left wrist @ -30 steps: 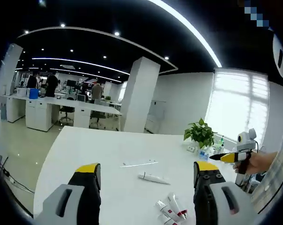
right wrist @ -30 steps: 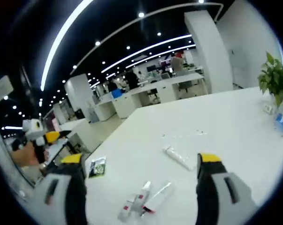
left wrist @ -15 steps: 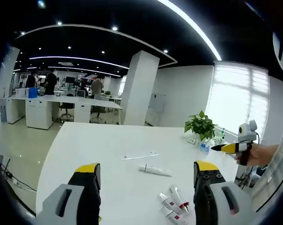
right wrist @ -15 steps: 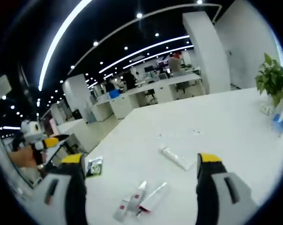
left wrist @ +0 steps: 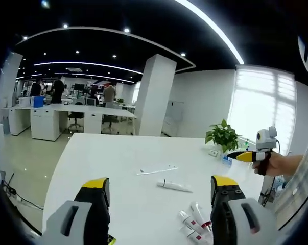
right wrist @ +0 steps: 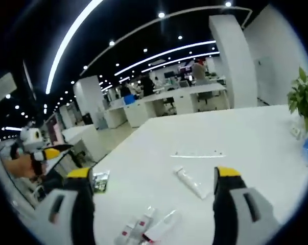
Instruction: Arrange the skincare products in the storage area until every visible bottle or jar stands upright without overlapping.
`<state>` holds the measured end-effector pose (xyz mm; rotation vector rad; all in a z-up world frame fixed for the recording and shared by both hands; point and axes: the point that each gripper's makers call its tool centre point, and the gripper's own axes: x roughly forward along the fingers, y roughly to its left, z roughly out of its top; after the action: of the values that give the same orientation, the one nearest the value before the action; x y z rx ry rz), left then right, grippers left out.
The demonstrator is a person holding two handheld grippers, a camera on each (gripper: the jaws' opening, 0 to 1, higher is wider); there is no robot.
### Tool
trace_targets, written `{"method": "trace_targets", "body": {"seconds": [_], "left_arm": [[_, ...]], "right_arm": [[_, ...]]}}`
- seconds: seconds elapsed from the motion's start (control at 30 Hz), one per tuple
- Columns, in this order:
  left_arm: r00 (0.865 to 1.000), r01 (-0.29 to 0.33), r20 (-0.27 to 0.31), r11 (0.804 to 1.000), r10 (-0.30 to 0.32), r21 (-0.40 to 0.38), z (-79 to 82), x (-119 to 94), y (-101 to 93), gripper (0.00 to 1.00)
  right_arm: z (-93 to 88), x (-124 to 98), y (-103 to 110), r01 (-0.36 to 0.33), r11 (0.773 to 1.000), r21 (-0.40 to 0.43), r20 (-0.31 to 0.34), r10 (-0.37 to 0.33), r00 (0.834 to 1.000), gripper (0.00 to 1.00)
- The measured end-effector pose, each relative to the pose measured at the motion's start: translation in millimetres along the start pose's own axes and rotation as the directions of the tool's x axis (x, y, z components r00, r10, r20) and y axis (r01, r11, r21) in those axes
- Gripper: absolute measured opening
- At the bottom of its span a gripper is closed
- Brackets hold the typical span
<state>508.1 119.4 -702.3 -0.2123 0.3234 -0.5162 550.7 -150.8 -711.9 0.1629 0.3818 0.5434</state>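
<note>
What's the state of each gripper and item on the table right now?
Left gripper: open, empty, above the table.
Right gripper: open, empty.
White tube: lying flat, alone.
Red-capped tubes: lying flat, bunched side by side.
Thin white strip: flat on the table.
Small packet: flat near the table edge.
Potted plant: upright.

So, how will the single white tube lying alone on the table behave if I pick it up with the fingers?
The white tube lies flat and looks like a soft squeeze tube, so it will probably dent under a firm grip. It seems slim and likely light. On the smooth white table it may slide or roll when nudged.
</note>
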Motion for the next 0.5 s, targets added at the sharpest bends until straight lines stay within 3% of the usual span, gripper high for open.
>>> {"method": "trace_targets", "body": {"seconds": [0.3,0.5], "left_arm": [[0.999,-0.035,0.036,0.999,0.035,0.008,12.4,0.0,17.5,0.84],[0.998,-0.050,0.031,0.999,0.049,0.006,9.3,-3.1,24.2,0.84]], "right_arm": [[-4.9,41.8,-13.0,-0.054,0.996,-0.065,-0.066,0.049,0.997,0.96],[-1.9,72.4,-31.0,-0.064,0.994,-0.086,-0.067,0.058,0.996,0.95]]}}
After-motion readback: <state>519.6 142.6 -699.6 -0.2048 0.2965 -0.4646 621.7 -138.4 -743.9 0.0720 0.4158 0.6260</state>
